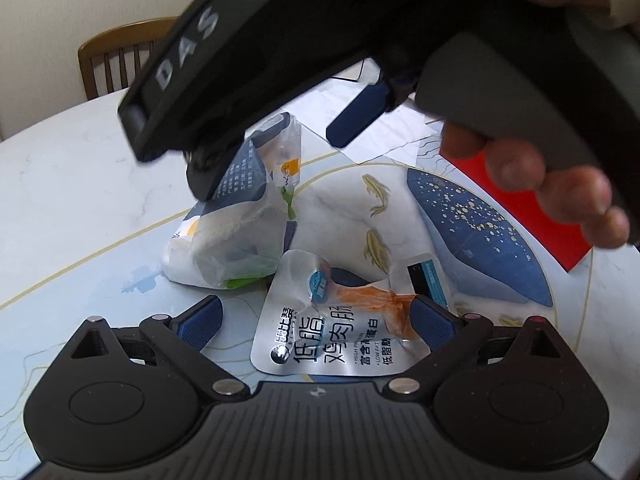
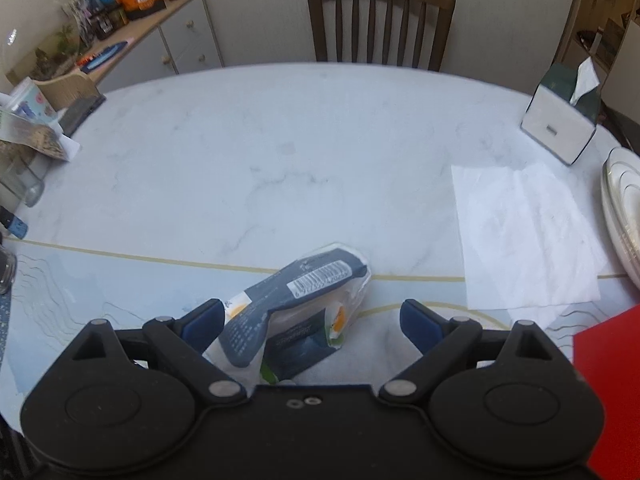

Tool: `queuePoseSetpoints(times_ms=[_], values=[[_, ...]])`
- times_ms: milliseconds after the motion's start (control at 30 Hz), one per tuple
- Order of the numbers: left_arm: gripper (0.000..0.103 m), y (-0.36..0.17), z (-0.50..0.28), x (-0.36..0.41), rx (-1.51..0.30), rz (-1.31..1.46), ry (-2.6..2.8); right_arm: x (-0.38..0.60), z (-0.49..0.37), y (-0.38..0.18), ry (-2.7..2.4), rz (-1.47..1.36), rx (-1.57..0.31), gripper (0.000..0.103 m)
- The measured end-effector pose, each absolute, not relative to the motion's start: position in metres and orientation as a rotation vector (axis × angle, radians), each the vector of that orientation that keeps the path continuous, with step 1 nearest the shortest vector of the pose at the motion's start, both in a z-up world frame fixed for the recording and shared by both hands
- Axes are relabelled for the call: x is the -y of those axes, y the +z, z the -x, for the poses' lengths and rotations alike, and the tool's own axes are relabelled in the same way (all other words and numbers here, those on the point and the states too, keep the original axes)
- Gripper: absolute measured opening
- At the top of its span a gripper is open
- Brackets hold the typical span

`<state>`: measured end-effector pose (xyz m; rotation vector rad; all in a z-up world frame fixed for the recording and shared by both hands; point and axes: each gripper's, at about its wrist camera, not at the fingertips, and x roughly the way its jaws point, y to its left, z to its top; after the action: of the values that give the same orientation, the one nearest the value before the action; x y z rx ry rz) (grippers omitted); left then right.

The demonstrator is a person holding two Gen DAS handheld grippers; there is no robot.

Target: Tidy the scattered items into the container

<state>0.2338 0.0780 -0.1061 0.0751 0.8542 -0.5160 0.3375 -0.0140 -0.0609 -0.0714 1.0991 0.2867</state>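
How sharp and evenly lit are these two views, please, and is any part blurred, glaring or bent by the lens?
Left wrist view: the right tool and the hand holding it loom close and soft, blocking the upper frame; glare whitens the silver pouch. Right wrist view: soft, even light and mostly sharp; the fisheye bows the table edge, and the cabinet leans at the margin.

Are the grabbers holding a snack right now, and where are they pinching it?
Nothing is pinched yet. The right gripper is open around the blue-and-white snack bag, and the left gripper is open around the silver chicken pouch.
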Motion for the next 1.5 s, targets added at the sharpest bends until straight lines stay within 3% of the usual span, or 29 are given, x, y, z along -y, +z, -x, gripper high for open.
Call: queuePoseSetpoints(times_ms=[333,500,633,767,967,1067,1233,1433,1467,1500], values=[[0.101,-0.110,-0.232,-0.074,-0.831,-0.067,-0.519,0.007,-0.344,-0.085,0.291,0.057,-1.164,0.092],[0.100,-0.110,-0.225,-0.067,-0.829,-0.103,-0.516,0.007,-0.348,-0.090,0.306,0.040,-1.186,0.084],[0.099,-0.109,-0.222,-0.061,-0.837,-0.124,-0.514,0.008,-0.348,-0.089,0.324,0.017,-1.200,0.073],[0.096,-0.108,-0.215,-0.056,-0.837,-0.152,-0.517,0.010,-0.348,-0.085,0.329,0.015,-1.189,0.056],[0.083,-0.106,-0.209,-0.047,-0.835,-0.196,-0.519,0.022,-0.347,-0.073,0.320,0.036,-1.164,0.036],[0.082,-0.105,-0.209,-0.043,-0.842,-0.195,-0.529,0.033,-0.345,-0.070,0.319,0.008,-1.169,0.026],[0.065,-0.101,-0.205,-0.033,-0.839,-0.192,-0.554,0.042,-0.337,-0.065,0.320,-0.007,-1.160,0.019],[0.056,-0.098,-0.201,-0.034,-0.848,-0.151,-0.550,0.054,-0.328,-0.054,0.306,0.002,-1.109,0.017],[0.051,-0.100,-0.203,-0.032,-0.848,-0.138,-0.549,0.057,-0.327,-0.051,0.303,-0.001,-1.098,0.017],[0.029,-0.103,-0.204,-0.032,-0.850,-0.115,-0.549,0.060,-0.327,-0.047,0.302,-0.002,-1.090,0.017]])
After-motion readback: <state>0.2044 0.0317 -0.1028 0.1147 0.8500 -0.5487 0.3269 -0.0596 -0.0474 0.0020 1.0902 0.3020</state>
